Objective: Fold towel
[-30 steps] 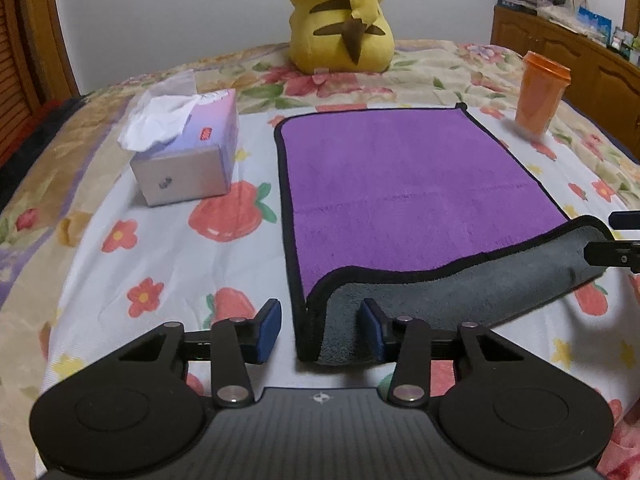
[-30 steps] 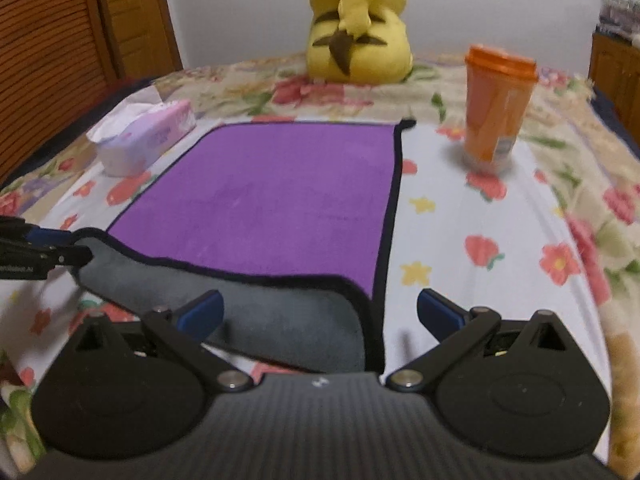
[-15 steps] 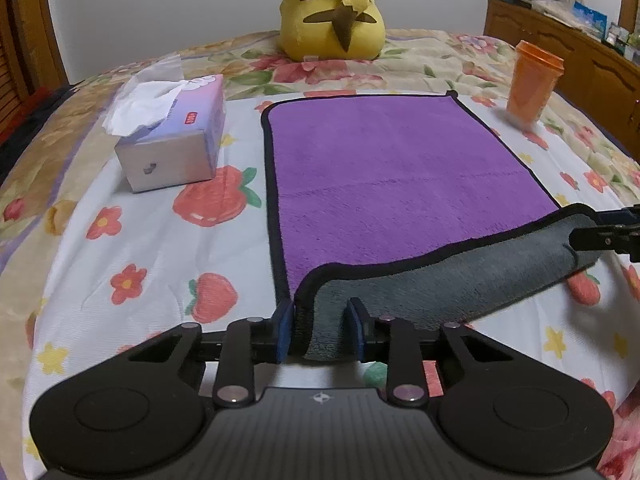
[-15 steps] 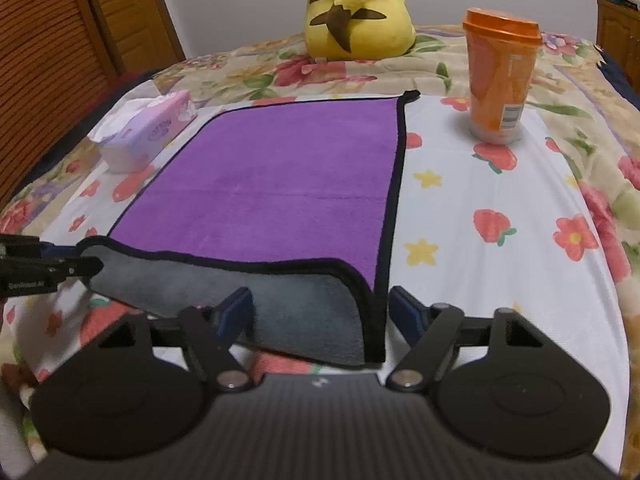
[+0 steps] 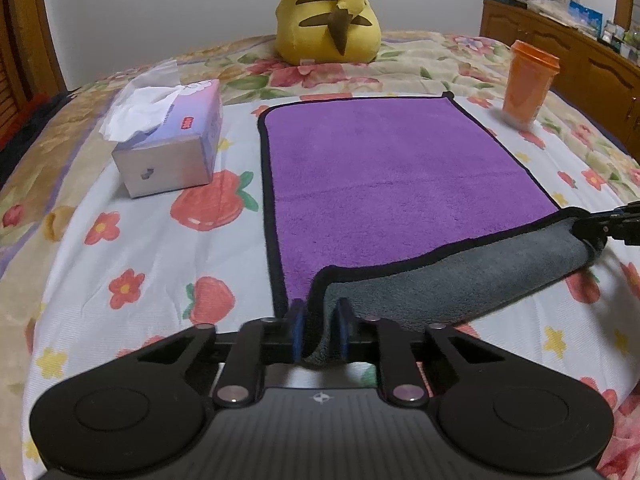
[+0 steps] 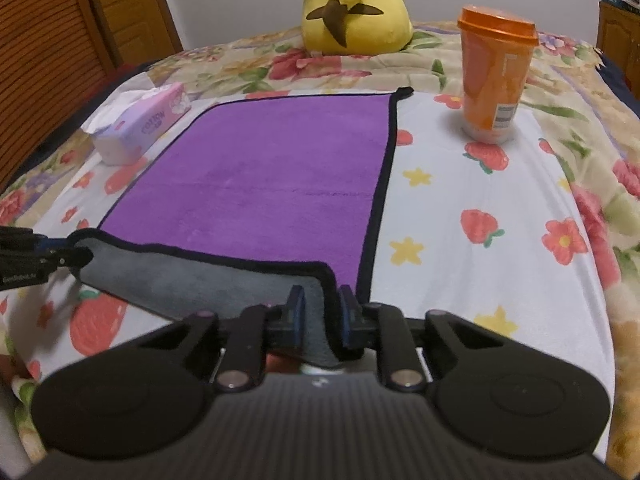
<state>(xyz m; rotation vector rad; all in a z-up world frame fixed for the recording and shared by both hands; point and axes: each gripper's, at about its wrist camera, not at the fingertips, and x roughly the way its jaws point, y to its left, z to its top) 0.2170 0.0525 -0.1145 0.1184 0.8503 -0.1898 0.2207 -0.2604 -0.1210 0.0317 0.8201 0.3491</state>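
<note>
A purple towel (image 5: 392, 176) with black trim and a grey underside lies flat on the flowered bedspread; it also shows in the right wrist view (image 6: 272, 184). Its near edge is lifted and turned over, grey side up. My left gripper (image 5: 320, 330) is shut on the near left corner. My right gripper (image 6: 322, 320) is shut on the near right corner. Each gripper shows at the edge of the other's view, the right gripper (image 5: 612, 226) and the left gripper (image 6: 36, 256), both holding the raised edge.
A tissue box (image 5: 172, 144) stands left of the towel. An orange lidded cup (image 6: 494, 76) stands to its right. A yellow plush toy (image 5: 328, 12) sits behind the towel. A wooden cabinet (image 5: 560, 52) is at the far right.
Both grippers have closed from open onto the towel's near corners. The near edge has lifted slightly off the bed.
</note>
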